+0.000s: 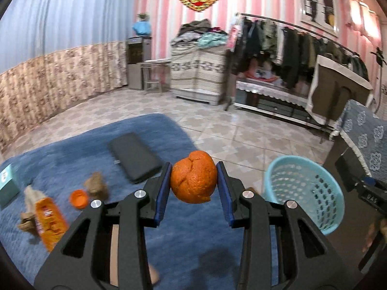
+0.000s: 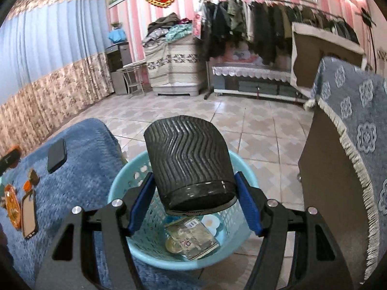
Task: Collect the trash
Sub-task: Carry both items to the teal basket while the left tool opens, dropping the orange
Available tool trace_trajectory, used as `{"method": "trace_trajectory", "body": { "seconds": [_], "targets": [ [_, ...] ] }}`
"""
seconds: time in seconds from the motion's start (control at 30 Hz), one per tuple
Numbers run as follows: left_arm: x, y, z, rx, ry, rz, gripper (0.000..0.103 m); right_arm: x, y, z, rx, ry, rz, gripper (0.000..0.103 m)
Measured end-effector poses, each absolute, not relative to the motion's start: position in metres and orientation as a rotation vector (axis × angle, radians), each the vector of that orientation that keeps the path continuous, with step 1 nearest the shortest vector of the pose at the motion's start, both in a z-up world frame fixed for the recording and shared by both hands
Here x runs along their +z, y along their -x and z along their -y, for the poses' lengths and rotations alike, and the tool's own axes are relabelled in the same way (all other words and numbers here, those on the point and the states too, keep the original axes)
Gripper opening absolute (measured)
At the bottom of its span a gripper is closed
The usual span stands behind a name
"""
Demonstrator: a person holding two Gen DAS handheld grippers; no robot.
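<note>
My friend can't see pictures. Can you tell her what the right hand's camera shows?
The right gripper holds a black ribbed paper cup over a light blue plastic basket with some trash inside. The basket stands on a tiled floor beside a fuzzy blue rug.

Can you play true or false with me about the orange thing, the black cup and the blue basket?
1. The left gripper holds an orange peel. True.
2. The right gripper holds a white cup. False: it is a black ribbed cup.
3. The blue basket is empty. False: a packet already lies inside.
4. The black cup is above the basket. True.
5. The basket stands on the blue rug. False: it stands on tiles beside it.
</note>
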State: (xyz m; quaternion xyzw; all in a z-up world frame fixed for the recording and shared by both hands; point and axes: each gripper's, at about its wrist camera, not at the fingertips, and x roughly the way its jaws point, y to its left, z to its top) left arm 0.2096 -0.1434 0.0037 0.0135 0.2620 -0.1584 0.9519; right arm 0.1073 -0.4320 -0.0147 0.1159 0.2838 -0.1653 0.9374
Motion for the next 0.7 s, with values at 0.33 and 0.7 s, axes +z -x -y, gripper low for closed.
{"method": "trace_trajectory", "body": {
  "seconds": [0.33,0.7],
  "targets": [
    [-0.015,-0.215,0.233,-0.456,-0.081,-0.555,0.036,-0.034,-0.108,0.468,-0.379,-0.323,-0.592,0.066],
    [-0.047,-0.226,0.311,-0.572,-0.159,-0.593,0.036,-0.044,-0.106,0.490,-0.401,-0.390,-0.589,0.066]
  ]
}}
